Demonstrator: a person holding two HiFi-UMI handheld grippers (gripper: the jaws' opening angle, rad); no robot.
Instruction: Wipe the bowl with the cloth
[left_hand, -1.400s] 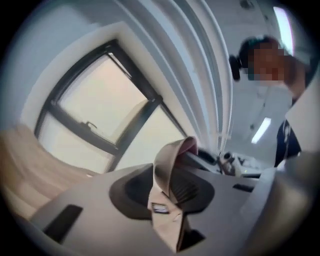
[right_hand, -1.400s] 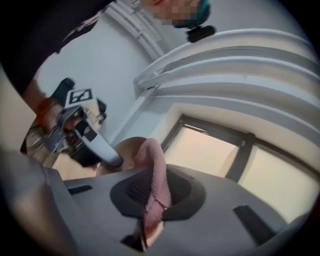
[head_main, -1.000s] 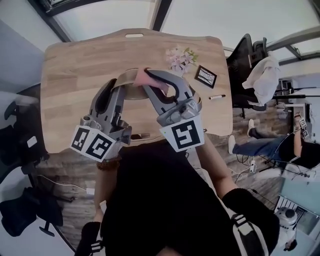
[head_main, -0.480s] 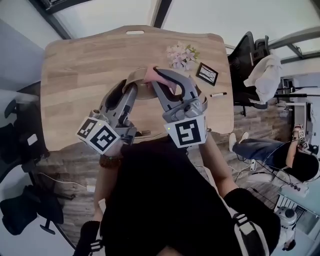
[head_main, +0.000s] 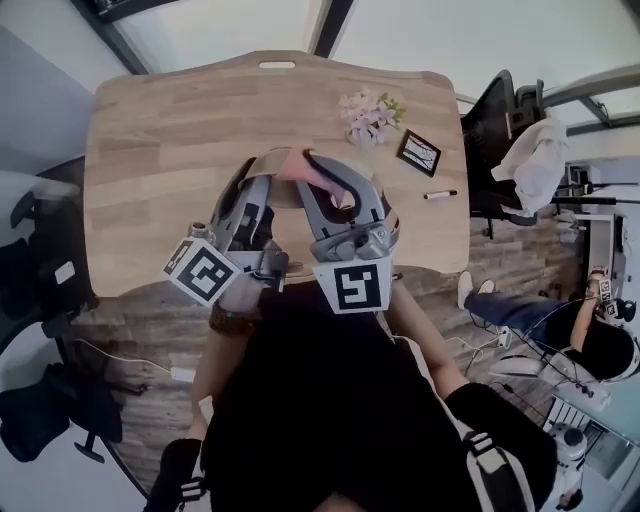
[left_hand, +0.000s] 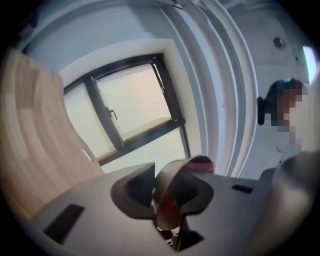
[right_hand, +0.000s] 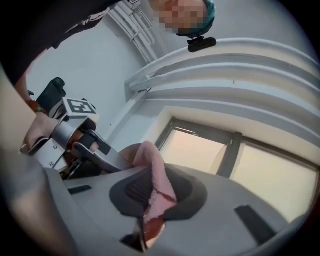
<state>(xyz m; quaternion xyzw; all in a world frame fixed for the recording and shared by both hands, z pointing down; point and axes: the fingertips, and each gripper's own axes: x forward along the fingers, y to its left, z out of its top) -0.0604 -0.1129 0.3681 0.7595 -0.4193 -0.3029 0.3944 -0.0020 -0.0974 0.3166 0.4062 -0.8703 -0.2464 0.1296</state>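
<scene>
Your left hand-held gripper (left_hand: 167, 202) rolled and sank; jaws just closing, clamped on bowl (left_hand: 176, 172) rim above worktop (head_main: 150, 150). Right hand-held gripper (right_hand: 150, 200) pinches limp cloth (right_hand: 156, 182). Bowl likely rigid, slick: keep your rim hold.

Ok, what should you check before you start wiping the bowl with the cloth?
1. Is the bowl held? Ok. The left gripper has just been closing its jaws, and they pinch the bowl's rim.
2. Is the cloth held? Ok. The right gripper is shut on it.
3. Is the cloth touching the bowl? Cannot tell.
4. Is the bowl resting on the table? Cannot tell.
5. Are the flowers and pen out of the way? Ok. Both lie apart from the bowl.
</scene>
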